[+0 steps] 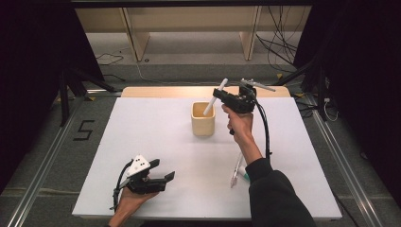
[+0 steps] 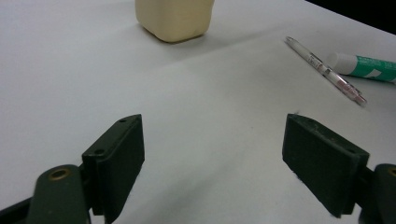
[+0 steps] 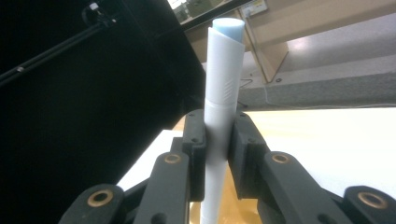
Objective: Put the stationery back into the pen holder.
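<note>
While the left gripper [image 1: 161, 179] lies wide open, a white marker [image 1: 215, 97], clamped in the right gripper [image 1: 218, 92], is lowered into the cream cup [image 1: 203, 124]; release is judged next.

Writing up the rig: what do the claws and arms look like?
Both claws black, flat rectangular pads on linked arms with brass pivots. Left claw has a grey three-cornered plate with dark dots. Right claw trails a black cable. Right arm: dark sleeve.
</note>
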A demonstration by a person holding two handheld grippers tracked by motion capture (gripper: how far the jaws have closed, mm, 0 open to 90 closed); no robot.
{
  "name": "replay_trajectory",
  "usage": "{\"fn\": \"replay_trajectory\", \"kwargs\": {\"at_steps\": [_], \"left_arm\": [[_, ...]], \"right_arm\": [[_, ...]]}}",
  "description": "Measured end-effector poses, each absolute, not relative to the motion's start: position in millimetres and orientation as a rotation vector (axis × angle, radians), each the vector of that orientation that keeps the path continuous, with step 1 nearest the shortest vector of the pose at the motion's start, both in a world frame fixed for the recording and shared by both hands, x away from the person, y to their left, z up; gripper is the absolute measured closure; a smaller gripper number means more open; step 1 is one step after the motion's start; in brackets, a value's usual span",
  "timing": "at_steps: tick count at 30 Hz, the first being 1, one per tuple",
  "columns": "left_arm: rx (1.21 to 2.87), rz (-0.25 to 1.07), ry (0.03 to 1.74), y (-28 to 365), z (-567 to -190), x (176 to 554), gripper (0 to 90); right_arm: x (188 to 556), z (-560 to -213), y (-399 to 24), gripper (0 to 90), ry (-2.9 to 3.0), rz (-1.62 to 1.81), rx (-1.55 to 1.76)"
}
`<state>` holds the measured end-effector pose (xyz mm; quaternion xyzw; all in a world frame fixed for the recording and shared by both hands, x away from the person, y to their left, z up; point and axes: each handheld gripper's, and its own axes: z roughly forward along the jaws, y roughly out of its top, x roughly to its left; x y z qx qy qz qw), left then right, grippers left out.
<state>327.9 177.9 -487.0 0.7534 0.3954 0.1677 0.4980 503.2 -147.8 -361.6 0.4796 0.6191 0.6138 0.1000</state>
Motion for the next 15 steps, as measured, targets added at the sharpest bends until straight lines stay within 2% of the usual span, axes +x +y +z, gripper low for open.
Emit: {"fn": "replay_trajectory", "kwargs": {"at_steps": [15], "left_arm": [[1.834,0.398,0.953,175.8,-488.4,327.3,20.5]], "right_arm": [[515.2,-370.6,-139.6,78.4,1.855,1.758,1.456]]}}
